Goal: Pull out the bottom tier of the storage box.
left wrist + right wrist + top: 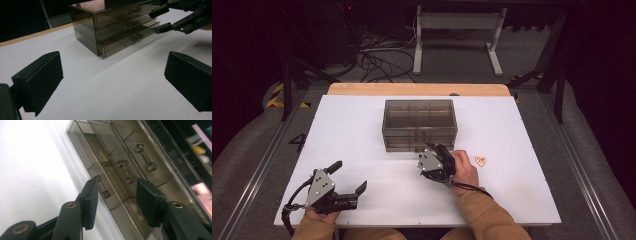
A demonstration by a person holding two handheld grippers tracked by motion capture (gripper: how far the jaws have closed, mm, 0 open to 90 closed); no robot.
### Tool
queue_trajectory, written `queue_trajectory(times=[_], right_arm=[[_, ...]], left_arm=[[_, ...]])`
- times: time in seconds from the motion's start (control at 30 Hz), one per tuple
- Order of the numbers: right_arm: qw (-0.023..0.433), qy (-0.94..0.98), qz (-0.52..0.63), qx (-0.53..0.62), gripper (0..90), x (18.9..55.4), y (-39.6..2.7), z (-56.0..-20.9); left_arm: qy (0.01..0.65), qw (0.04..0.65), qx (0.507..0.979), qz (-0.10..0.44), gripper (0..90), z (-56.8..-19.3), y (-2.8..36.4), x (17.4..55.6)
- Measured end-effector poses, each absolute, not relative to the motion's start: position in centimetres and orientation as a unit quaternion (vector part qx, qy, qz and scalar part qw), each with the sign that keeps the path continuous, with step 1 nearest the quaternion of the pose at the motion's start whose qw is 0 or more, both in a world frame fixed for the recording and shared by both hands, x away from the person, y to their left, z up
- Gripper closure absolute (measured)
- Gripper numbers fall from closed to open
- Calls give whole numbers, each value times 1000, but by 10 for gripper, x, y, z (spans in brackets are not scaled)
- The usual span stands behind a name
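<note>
While both grippers gape, the right gripper [116, 195] nears the handles of a boxy, smoky clear-plastic drawer chest [419, 124], long axis across the table; the left gripper [348, 178] hovers apart.

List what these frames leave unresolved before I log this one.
- Small tan item on the table: high view, too small to identify.
- Drawer box contents: tinted walls and glare, all views.
- Bottom drawer handle: right gripper view, partly behind one jaw of the right gripper; contact unclear.
- Left gripper: jaws cut off by frame edges.
</note>
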State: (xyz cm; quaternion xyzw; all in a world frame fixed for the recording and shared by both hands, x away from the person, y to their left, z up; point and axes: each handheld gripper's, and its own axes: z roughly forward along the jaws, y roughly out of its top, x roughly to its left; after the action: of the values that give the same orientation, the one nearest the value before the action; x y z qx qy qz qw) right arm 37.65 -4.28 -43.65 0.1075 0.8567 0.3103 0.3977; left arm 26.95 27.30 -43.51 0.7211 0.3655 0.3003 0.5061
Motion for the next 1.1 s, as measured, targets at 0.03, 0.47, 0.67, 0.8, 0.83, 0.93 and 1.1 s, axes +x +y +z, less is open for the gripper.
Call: queue_trajectory(times=[0.03, 0.47, 0.67, 0.8, 0.83, 0.93, 1.1], right_arm=[[389, 856, 321, 116, 530, 378, -45, -434], [268, 883, 362, 133, 588, 402, -70, -414], [224, 896, 359, 136, 615, 417, -74, -417], [222, 901, 348, 130, 616, 421, -73, -420], [219, 903, 345, 132, 616, 424, -72, -422], [218, 901, 348, 140, 616, 427, -72, -424], [203, 904, 347, 145, 611, 436, -75, -427]], left_arm=[[365, 506, 721, 300, 26, -435, 273, 269], [373, 502, 719, 303, 26, -436, 276, 265], [378, 501, 716, 304, 26, -437, 278, 263], [381, 499, 716, 305, 25, -437, 279, 261], [381, 499, 716, 305, 25, -437, 279, 261], [383, 498, 715, 307, 25, -437, 281, 260], [386, 498, 713, 308, 25, -437, 282, 258]])
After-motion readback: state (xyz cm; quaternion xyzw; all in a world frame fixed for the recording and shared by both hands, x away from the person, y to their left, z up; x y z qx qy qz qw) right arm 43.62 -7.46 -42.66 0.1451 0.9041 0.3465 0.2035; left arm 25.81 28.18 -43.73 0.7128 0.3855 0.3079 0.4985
